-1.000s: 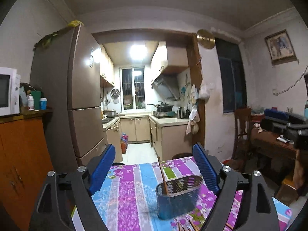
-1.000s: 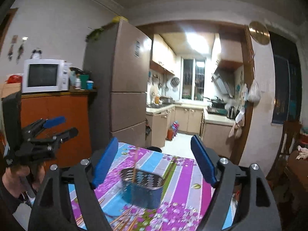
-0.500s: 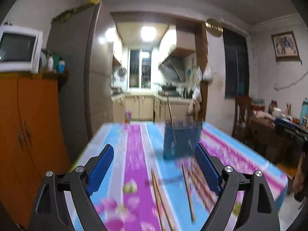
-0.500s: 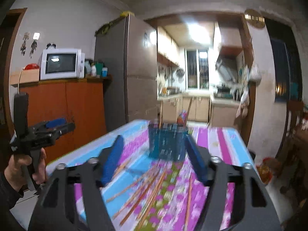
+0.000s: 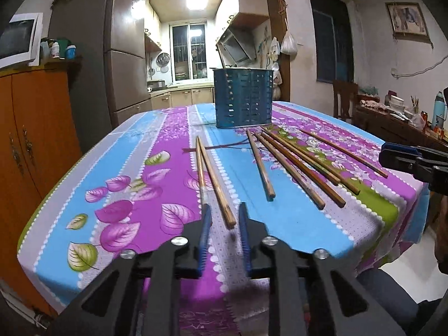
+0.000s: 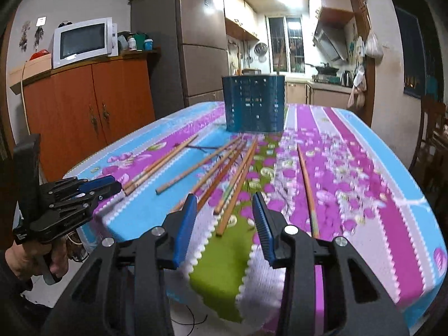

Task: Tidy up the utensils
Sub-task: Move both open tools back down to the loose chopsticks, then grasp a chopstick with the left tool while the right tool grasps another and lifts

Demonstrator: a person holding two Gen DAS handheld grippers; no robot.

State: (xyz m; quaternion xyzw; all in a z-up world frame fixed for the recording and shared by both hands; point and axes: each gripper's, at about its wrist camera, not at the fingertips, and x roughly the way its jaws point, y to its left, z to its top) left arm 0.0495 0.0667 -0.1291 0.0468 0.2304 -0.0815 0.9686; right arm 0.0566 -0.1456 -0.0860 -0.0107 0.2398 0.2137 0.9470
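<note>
A blue perforated utensil holder [image 5: 243,98] stands on the floral tablecloth [image 5: 134,168] with one chopstick in it. It also shows in the right wrist view [image 6: 253,103]. Several wooden chopsticks [image 5: 291,162] lie loose in front of it. My left gripper [image 5: 224,212] is low at the near table edge, partly closed, its jaws either side of the near end of a chopstick pair [image 5: 212,179] without gripping. My right gripper [image 6: 224,204] is partly open over the near ends of several chopsticks [image 6: 238,176], holding nothing.
An orange cabinet [image 6: 92,106] with a microwave [image 6: 84,40] stands left of the table, beside a tall fridge [image 5: 117,56]. A wooden chair [image 5: 345,98] and a cluttered side table [image 5: 397,117] are to the right. The kitchen lies behind.
Both grippers have dropped from above the holder to the near table edge. Both jaws have narrowed from wide open, the left more, around chopstick ends.
</note>
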